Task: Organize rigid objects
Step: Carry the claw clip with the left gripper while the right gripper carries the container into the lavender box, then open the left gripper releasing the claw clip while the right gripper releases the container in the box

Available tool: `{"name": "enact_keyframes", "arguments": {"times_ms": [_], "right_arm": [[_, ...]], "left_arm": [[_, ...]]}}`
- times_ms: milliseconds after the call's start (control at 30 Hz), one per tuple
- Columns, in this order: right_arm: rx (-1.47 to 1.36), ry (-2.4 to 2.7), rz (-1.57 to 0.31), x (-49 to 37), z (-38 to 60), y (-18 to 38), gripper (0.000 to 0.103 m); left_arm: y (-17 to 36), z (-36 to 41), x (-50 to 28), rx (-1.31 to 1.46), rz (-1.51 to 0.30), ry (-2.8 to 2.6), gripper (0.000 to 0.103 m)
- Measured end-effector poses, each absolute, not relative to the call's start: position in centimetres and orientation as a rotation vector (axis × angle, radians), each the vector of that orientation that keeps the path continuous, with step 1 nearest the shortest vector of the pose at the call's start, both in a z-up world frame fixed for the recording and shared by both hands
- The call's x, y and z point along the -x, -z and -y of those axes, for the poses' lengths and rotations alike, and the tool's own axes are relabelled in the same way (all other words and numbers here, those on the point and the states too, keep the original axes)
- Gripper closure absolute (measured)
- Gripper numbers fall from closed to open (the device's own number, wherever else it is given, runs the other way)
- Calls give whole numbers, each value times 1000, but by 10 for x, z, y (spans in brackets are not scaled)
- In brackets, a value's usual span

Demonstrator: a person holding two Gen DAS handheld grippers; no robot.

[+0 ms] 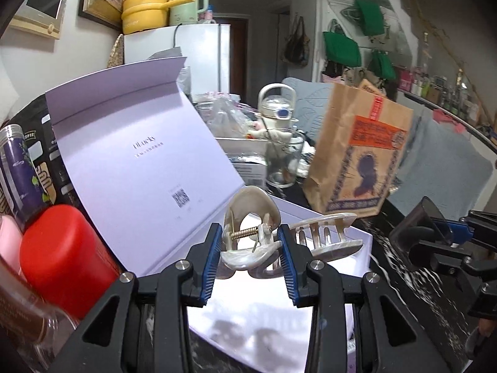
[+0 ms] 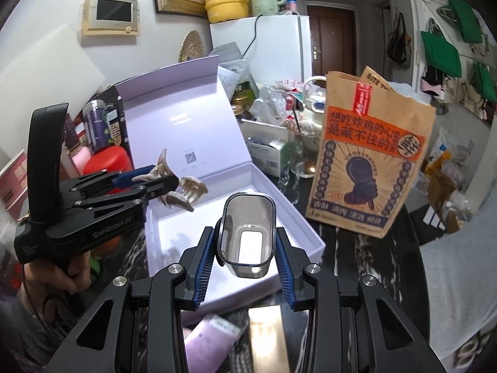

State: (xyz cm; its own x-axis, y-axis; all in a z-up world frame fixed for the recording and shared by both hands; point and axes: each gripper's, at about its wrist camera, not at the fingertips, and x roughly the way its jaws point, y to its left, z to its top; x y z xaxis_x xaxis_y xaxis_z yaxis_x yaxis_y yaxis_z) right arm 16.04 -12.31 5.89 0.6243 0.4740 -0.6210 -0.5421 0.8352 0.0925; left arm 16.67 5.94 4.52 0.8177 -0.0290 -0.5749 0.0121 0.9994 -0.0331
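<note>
Right wrist view: your left gripper [image 2: 161, 175] clamps the hair clip [image 2: 183, 194] above the white box [image 2: 298, 217]; your right gripper [image 2: 245, 248] clamps the smoky cup [image 2: 248, 233], over the box's near corner.

Pearly hair claw [image 1: 264, 248], smoky clear case [image 2: 247, 236] above open white box [image 2: 289, 208].
</note>
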Motion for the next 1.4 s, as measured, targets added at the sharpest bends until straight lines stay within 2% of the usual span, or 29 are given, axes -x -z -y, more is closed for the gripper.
{"name": "enact_keyframes", "arguments": {"times_ms": [500,1200,1233,1300,1400], "right_arm": [[150,-605,-742,-212,101,-55,66],[151,-589,-997,-252,73,20,65],[150,-575,-1006,-253,73,21,64],[151,-561,-1003,-253,76,21,53],[146,-539,-996,-250,81,18,42]], "left_arm": [[-30,-63,-213,-8,-660,-101,67],[35,-55,-253,-90,-919,-101,66],[36,-55,-253,-93,-927,-115,66],[37,-54,-256,-97,-936,-127,66],[40,-54,-259,-92,-951,-121,65]]}}
